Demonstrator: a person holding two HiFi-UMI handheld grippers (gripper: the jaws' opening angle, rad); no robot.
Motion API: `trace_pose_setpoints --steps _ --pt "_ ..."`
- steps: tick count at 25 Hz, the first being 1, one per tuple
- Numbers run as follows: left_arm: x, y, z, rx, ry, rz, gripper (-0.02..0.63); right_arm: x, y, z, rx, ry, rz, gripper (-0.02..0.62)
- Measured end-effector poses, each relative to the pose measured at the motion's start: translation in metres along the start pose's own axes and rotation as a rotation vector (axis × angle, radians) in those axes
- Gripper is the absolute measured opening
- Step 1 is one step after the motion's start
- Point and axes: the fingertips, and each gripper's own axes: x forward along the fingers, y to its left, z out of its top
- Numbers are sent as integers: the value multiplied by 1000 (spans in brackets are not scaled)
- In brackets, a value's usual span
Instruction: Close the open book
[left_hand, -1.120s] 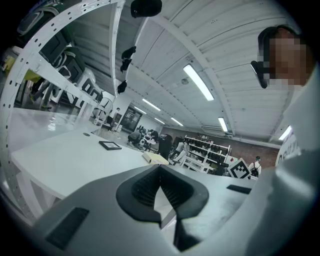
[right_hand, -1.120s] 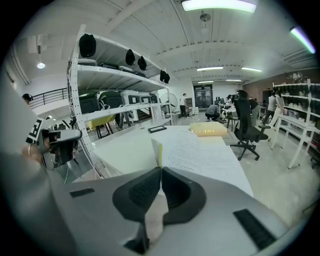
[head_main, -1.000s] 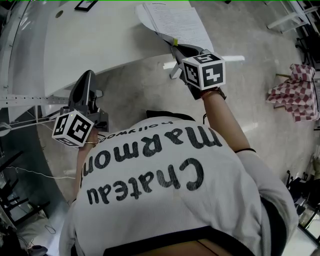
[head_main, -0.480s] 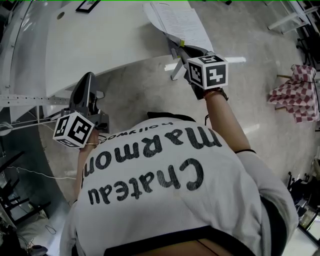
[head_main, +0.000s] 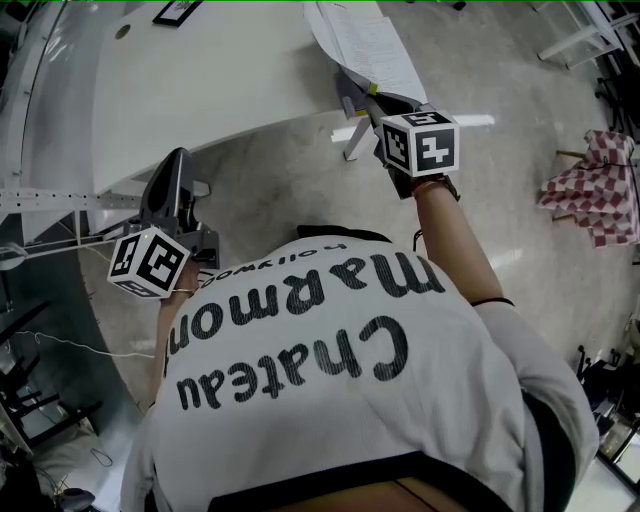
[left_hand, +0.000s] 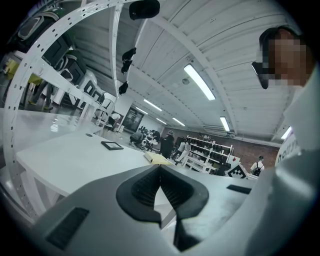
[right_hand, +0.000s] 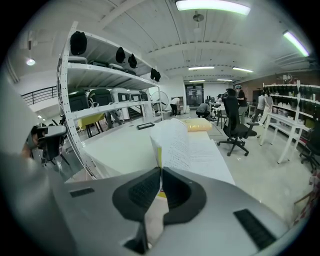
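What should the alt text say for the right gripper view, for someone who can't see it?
The right gripper, seen from just behind its jaws, is shut on the raised edge of the open book, which lies on a white table. Printed pages curve upward and spread to the right. White shelving and an office chair stand in the workshop behind.

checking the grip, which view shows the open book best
Right gripper view: the book sits centre, a raised leaf pinched in the right gripper. Head view catches the book at the top edge; left gripper view doesn't clearly show it.
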Motion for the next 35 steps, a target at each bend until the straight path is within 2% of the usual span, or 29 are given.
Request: trace_pose_setpoints --steps 20,35 --pt "-3 -1 -4 -2 1 16 23 2 -21 -14 1 26 -53 35" --pt "-2 4 -7 -3 6 29 23 4 -40 -19 41 31 -88 35"
